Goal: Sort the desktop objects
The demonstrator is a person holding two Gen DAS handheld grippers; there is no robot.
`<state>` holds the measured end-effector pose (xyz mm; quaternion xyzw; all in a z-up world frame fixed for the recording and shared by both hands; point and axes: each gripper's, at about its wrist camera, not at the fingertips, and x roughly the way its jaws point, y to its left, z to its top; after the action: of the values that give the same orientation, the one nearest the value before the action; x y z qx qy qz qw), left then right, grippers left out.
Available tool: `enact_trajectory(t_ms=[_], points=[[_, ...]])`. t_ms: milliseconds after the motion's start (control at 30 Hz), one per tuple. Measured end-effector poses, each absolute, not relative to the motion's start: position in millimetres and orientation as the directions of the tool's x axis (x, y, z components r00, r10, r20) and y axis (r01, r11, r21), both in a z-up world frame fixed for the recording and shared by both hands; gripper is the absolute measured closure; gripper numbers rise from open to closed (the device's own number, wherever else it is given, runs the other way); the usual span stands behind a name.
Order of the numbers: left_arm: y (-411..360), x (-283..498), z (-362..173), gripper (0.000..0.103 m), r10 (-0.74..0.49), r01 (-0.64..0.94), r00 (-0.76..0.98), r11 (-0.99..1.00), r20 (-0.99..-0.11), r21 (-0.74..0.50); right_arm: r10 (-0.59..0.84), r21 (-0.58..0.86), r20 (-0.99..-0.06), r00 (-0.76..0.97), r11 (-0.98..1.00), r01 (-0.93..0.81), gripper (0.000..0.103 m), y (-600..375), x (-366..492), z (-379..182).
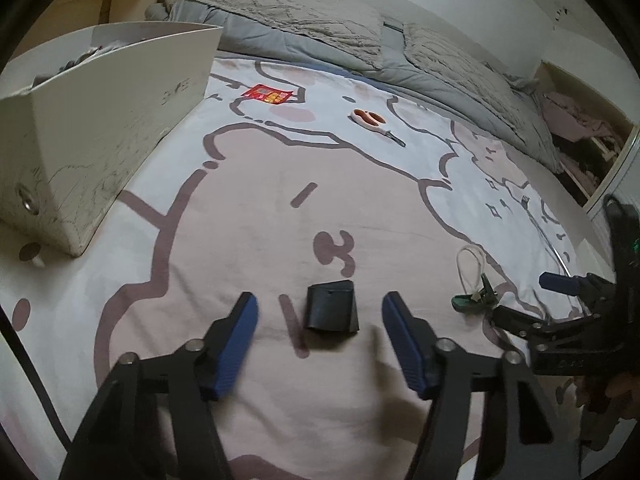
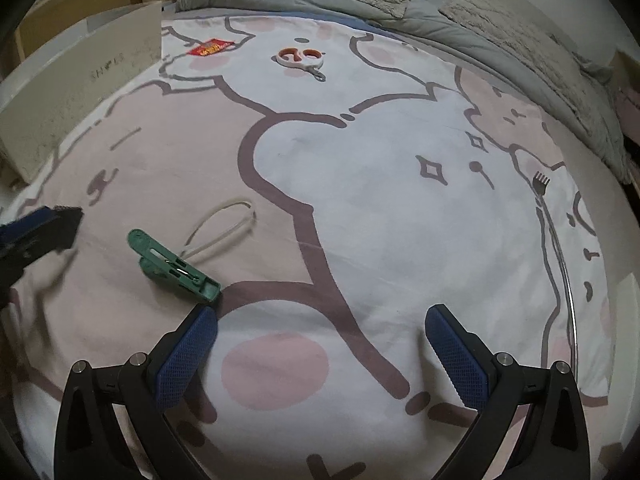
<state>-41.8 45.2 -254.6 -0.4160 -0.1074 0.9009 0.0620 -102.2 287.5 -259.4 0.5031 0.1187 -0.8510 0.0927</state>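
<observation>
In the left wrist view, the left gripper (image 1: pixel 319 312) hangs over a bed sheet (image 1: pixel 248 216) printed with pink cartoon animals outlined in brown. Its jaws stand partly apart, blue ribbed pads on either side of a small black wedge-shaped object (image 1: pixel 331 307) without pressing on it. Only this view shows the tall cream storage box (image 1: pixel 100 128) at the left, scuffed along its side. A red packet (image 1: pixel 267 94) and orange-handled scissors (image 1: pixel 372 121) lie far up the sheet. The right gripper (image 1: pixel 532 300) shows at the right edge, just beside a green plastic clip (image 1: pixel 472 300) with a white cord loop (image 1: pixel 472 264).

In the right wrist view, the right gripper (image 2: pixel 320 320) stands wide with nothing between its pads. The green clip (image 2: pixel 172 266) lies just past its left finger, the cord loop (image 2: pixel 224 224) behind it. A small fork (image 2: pixel 542 184), seen more clearly here, lies at the right. The black object sits against the left gripper's blue pad at the left edge.
</observation>
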Motion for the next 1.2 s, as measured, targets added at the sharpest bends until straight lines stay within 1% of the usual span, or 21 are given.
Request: enact_trajectory(t_ms=[33,67,133,233,300,333,500,533,567,633,700,900,967,1067,1133,1200], points=[[48,-42,-255,0.047,0.186,-0.023,-0.647,-0.974,-0.739,-0.226,-0.063,-0.077,-0.88,-0.471,-0.959,0.272,0.0,290,-102,-258],[50,-43,-256,0.054,0.169,-0.018,-0.647,-0.978,-0.744,-0.206,-0.092,-0.035,-0.882,-0.462,-0.965,0.259,0.0,294,-103,-256],[54,-43,-258,0.061,0.115,0.0,-0.648,-0.989,-0.753,-0.151,-0.144,0.042,-0.883,-0.446,-0.972,0.229,0.0,300,-104,-252],[60,-42,-260,0.063,0.082,-0.009,-0.655,-0.995,-0.751,-0.101,-0.197,0.124,-0.88,-0.433,-0.974,0.191,0.0,305,-104,-247],[65,-42,-261,0.069,0.083,-0.031,-0.656,-0.996,-0.75,-0.083,-0.217,0.153,-0.876,-0.432,-0.972,0.178,0.0,304,-103,-244],[66,-42,-261,0.073,0.085,-0.04,-0.657,-0.996,-0.749,-0.078,-0.225,0.164,-0.874,-0.431,-0.971,0.173,0.0,303,-102,-243],[65,-42,-259,0.076,0.106,-0.054,-0.662,-0.994,-0.742,-0.094,-0.247,0.191,-0.869,-0.429,-0.967,0.17,0.0,294,-99,-240],[63,-42,-259,0.076,0.108,-0.049,-0.662,-0.994,-0.742,-0.101,-0.255,0.203,-0.867,-0.429,-0.966,0.162,0.001,291,-99,-241],[61,-42,-258,0.077,0.105,-0.04,-0.662,-0.994,-0.742,-0.106,-0.259,0.209,-0.865,-0.429,-0.965,0.16,0.008,291,-99,-242],[56,-42,-256,0.078,0.097,-0.02,-0.662,-0.993,-0.743,-0.112,-0.271,0.226,-0.863,-0.427,-0.962,0.154,0.015,285,-100,-245],[53,-41,-255,0.079,0.089,-0.01,-0.665,-0.994,-0.741,-0.11,-0.285,0.241,-0.858,-0.427,-0.958,0.154,0.016,280,-98,-246],[36,-42,-252,0.079,0.051,0.037,-0.664,-0.994,-0.746,-0.101,-0.301,0.259,-0.838,-0.454,-0.954,0.153,0.017,262,-94,-248],[31,-42,-254,0.079,0.038,0.053,-0.657,-0.994,-0.753,-0.097,-0.297,0.261,-0.841,-0.453,-0.955,0.142,0.025,256,-96,-252],[26,-40,-257,0.079,0.039,0.061,-0.652,-0.993,-0.757,-0.104,-0.278,0.25,-0.853,-0.442,-0.961,0.121,0.026,249,-99,-259],[25,-39,-257,0.079,0.044,0.057,-0.653,-0.993,-0.756,-0.107,-0.286,0.269,-0.849,-0.445,-0.958,0.103,0.027,251,-100,-262],[24,-39,-257,0.079,0.047,0.055,-0.652,-0.992,-0.756,-0.109,-0.293,0.291,-0.844,-0.45,-0.954,0.075,0.034,254,-102,-263]])
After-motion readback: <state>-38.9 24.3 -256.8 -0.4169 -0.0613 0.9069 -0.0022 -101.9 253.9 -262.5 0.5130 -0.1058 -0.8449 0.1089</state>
